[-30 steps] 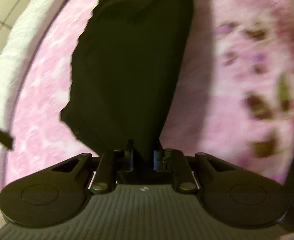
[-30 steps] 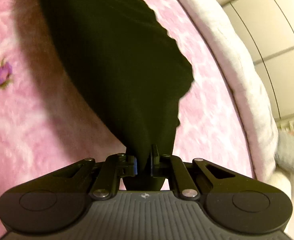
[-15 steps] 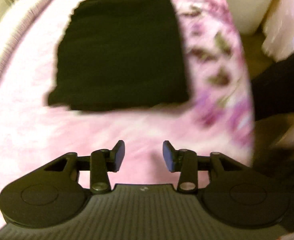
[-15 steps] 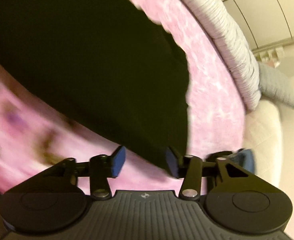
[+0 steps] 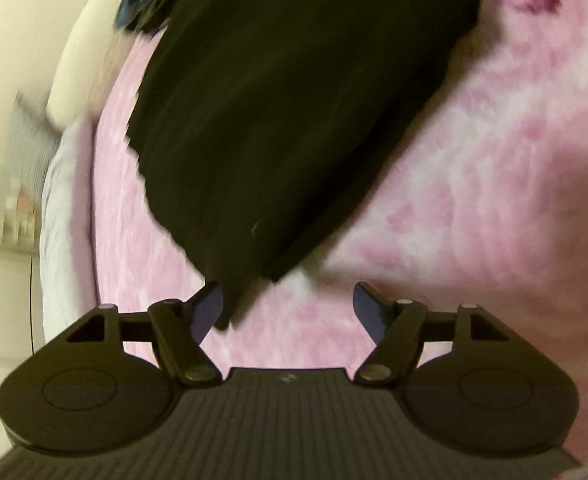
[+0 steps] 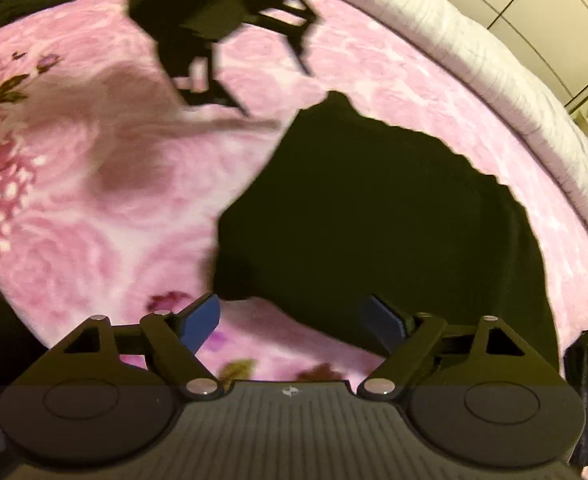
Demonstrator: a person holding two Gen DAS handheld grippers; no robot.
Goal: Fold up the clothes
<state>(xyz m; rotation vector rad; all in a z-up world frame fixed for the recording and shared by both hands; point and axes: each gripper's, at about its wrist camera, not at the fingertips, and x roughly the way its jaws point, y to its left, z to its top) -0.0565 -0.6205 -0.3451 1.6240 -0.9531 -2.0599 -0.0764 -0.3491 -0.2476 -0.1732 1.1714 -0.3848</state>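
In the left wrist view, the left gripper [image 5: 288,306] is spread empty, a corner of the black garment [image 5: 294,112] reaching its left finger. On the pink blanket [image 6: 94,200], the right gripper [image 6: 294,320] is likewise spread, cloth just ahead, upper right.

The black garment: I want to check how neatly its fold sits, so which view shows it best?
The right wrist view: the black garment lies flat on the pink floral blanket with most of its outline visible. In the left wrist view the garment fills the frame close up, motion-blurred, its top edge cut off.
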